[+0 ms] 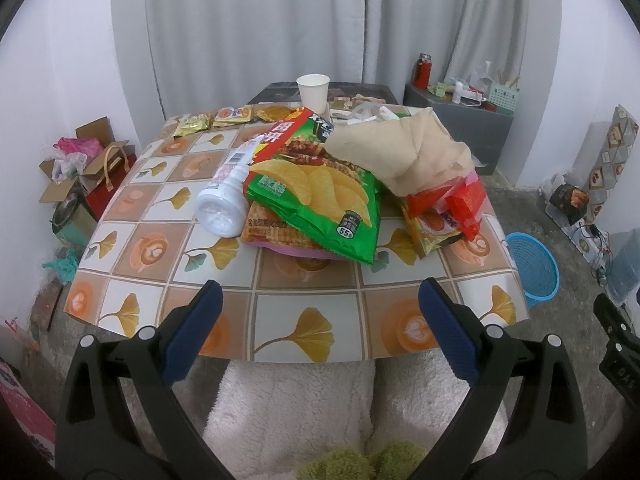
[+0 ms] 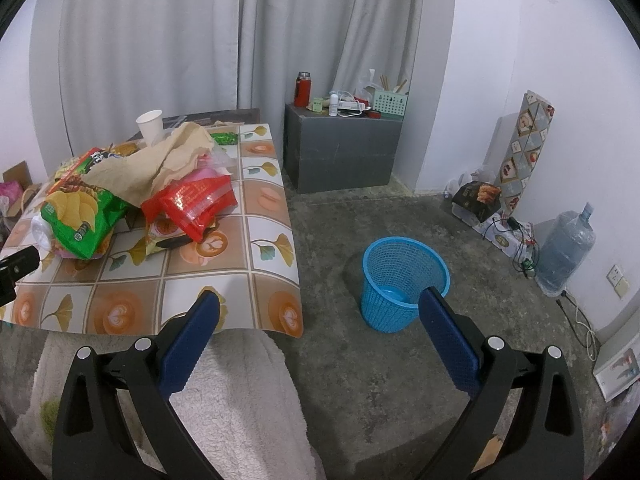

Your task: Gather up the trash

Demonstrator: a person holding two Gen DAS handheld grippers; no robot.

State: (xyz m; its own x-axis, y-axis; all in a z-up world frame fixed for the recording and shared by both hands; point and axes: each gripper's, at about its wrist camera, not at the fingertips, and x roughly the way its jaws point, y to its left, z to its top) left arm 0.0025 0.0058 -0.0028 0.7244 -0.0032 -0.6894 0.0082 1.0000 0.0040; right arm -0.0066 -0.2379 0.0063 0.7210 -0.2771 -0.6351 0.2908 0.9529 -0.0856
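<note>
The left gripper point(image 1: 320, 300) hangs just off the near edge of the low table point(image 1: 308, 336), its blue-padded fingers spread wide with nothing between them. The right gripper point(image 2: 320, 308) is spread just as wide and also empty, held off the table's near right corner, over the bare concrete floor point(image 2: 400, 380).

The trash sits in a heap around the middle of the table's patterned cloth. A green potato chip bag point(image 1: 320, 196) lies on top toward the near side, resting on another flat snack packet point(image 1: 276, 236) and something pink beneath. Touching its left side, a white plastic bottle point(image 1: 228, 196) lies on its side with its base turned toward the near edge. A crumpled brown paper wrapper point(image 1: 404, 152) is draped over the right part of the heap, and below it a red plastic wrapper point(image 1: 460, 204) sticks out over an orange snack packet point(image 1: 434, 228) near the right edge. A white paper cup point(image 1: 313, 92) stands upright at the far edge, and a few small yellow sachets point(image 1: 216, 118) lie along the far left corner.

The blue mesh wastebasket point(image 2: 404, 280) stands upright on the floor, well apart from the table's right edge; from the right wrist view it looks empty. Fluffy white fabric point(image 2: 240, 400) covers the person's lap below the near edge.
</note>
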